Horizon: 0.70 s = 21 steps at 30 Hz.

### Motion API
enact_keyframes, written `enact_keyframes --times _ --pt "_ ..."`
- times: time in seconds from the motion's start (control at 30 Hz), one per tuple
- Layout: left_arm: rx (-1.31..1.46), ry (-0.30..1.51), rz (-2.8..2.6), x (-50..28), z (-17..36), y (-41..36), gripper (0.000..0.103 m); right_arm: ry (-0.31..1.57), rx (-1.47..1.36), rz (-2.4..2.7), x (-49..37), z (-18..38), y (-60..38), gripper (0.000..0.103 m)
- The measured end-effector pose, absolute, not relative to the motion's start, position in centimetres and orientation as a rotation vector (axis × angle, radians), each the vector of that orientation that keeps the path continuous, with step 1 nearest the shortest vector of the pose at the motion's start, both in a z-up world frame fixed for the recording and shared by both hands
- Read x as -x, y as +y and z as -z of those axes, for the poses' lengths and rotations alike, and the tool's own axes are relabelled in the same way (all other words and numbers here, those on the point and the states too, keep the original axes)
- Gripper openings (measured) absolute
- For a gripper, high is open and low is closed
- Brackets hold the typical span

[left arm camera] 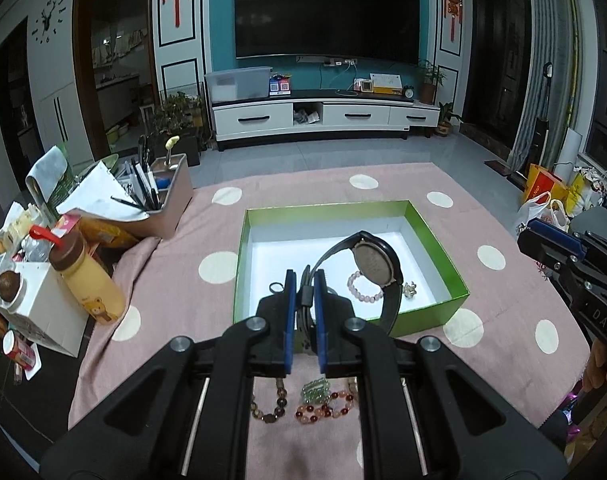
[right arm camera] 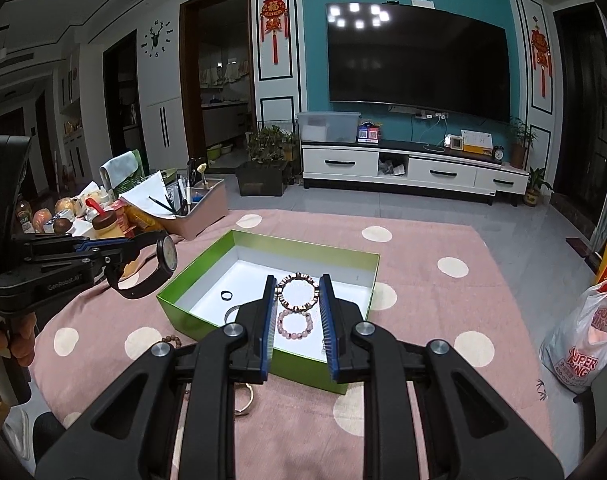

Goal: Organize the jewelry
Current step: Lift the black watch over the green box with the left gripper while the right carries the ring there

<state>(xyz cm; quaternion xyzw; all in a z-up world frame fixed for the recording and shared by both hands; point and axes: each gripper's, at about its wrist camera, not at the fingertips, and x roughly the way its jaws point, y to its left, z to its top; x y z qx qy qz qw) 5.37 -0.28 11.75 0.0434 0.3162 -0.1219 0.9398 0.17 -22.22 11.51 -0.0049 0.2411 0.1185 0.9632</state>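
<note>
My left gripper (left arm camera: 305, 280) is shut on the strap of a black watch (left arm camera: 373, 266), held above the near edge of the green box (left arm camera: 435, 244); the watch also shows in the right wrist view (right arm camera: 165, 258). The box's white floor holds a pink bead bracelet (right arm camera: 295, 326), a brown and gold bracelet (right arm camera: 297, 292), a black ring (right arm camera: 225, 295) and a small gold piece (left arm camera: 408, 290). My right gripper (right arm camera: 297, 286) is open and empty above the box's near side. Several bead bracelets (left arm camera: 323, 404) lie on the pink cloth under my left gripper.
A pink polka-dot cloth (left arm camera: 183, 280) covers the table. A pen organiser (left arm camera: 163, 196), a yellow bottle (left arm camera: 89, 280) and cartons crowd the left side. A gold bangle (right arm camera: 245, 400) and brown beads (right arm camera: 170, 340) lie near the box. Plastic bags (right arm camera: 583, 340) sit at the right.
</note>
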Motion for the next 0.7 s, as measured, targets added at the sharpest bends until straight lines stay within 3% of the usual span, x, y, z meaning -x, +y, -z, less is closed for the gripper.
enact_keyframes --times 0.7 --pt "-0.098 0.656 0.229 -11.1 -10.5 -1.9 0.008 0.521 -0.016 -0.232 -5.2 -10.3 -22.7 0.021"
